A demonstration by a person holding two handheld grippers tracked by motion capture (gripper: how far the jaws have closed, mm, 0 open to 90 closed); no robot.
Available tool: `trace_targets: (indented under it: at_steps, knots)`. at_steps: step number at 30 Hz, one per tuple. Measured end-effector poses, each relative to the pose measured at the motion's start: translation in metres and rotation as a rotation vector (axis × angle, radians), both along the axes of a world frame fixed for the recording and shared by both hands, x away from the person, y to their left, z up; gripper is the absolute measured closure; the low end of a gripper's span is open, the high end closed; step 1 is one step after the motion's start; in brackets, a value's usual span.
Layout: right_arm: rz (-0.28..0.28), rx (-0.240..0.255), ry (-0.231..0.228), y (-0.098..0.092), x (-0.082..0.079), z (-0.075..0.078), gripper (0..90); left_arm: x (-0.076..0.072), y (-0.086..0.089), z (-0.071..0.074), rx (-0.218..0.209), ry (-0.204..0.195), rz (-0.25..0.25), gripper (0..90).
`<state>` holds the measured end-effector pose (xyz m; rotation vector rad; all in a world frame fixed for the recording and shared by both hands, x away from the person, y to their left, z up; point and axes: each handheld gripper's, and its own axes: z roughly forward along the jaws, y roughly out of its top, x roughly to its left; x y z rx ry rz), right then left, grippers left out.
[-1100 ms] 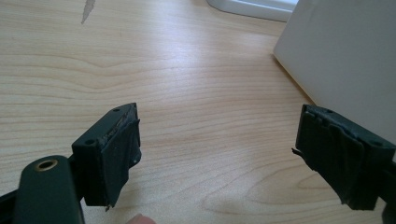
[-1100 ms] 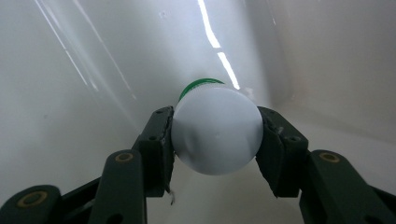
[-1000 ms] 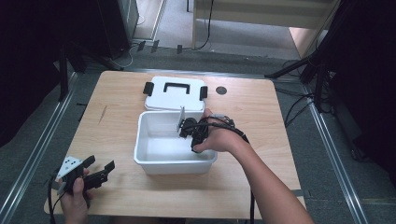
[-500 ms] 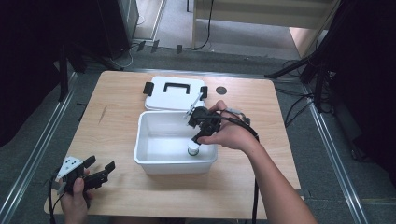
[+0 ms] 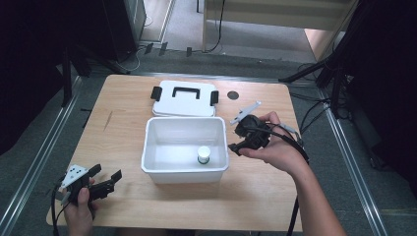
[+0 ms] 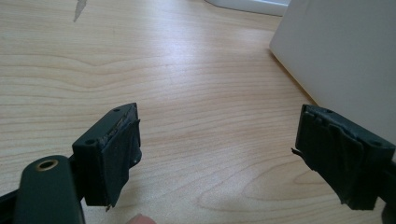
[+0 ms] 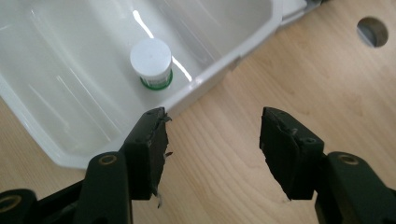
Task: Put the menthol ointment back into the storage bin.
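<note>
The left tongs are held low at the near left corner of the desk, parked as they were a second ago, with the jaws spread wide and nothing between them; in the left gripper view only bare wood lies in the gap, and the outer wall of the white bin stands just beyond the right-hand jaw.

Between the two tongs, a small white-capped jar with a green band is seen upright on the floor of the bin, near the wall closest to the right tongs. A second ago those tongs were over the bin with the jar at their tips; the jar has since been let go.

The right tongs have been drawn back outside the bin, just beside its rim, jaws open and empty over the desk. The jar lies ahead and to the left of them in the right gripper view.

Behind the bin a lid with a black handle lies flat. The placing is judged done; fitting the lid probably follows.
</note>
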<state>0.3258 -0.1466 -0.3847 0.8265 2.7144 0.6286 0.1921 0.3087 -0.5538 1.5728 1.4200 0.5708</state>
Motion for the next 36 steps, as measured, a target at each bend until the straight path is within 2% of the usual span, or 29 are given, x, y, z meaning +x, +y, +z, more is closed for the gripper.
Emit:
trace_targets:
  at_steps: [8, 15, 19, 24, 27, 33, 36]
  knots:
    - [-0.024, 0.021, 0.071, -0.018, -0.010, -0.033, 41.4, 0.000, 0.000, 0.000, 0.005, 0.004, -0.007, 15.0]
    - [0.000, 0.047, 0.118, -0.022, -0.021, -0.059, 40.6, 0.000, 0.000, 0.000, 0.003, 0.004, -0.009, 15.1]
    - [-0.008, 0.071, 0.141, -0.023, -0.024, -0.071, 40.7, 0.000, 0.000, 0.000, 0.003, 0.005, -0.009, 15.1]
    - [-0.002, 0.091, 0.151, -0.024, -0.028, -0.085, 40.5, 0.000, 0.000, 0.000, 0.004, 0.008, -0.013, 15.0]
    - [-0.008, 0.110, 0.154, -0.025, -0.029, -0.092, 40.4, 0.001, -0.001, 0.000, 0.005, 0.008, -0.013, 15.0]
    - [-0.025, 0.108, 0.166, -0.029, -0.028, -0.109, 39.8, 0.001, -0.001, 0.000, 0.005, 0.008, -0.013, 15.0]
    - [-0.039, 0.131, 0.167, -0.032, -0.028, -0.116, 39.9, 0.001, -0.001, 0.000, 0.006, 0.008, -0.013, 15.1]
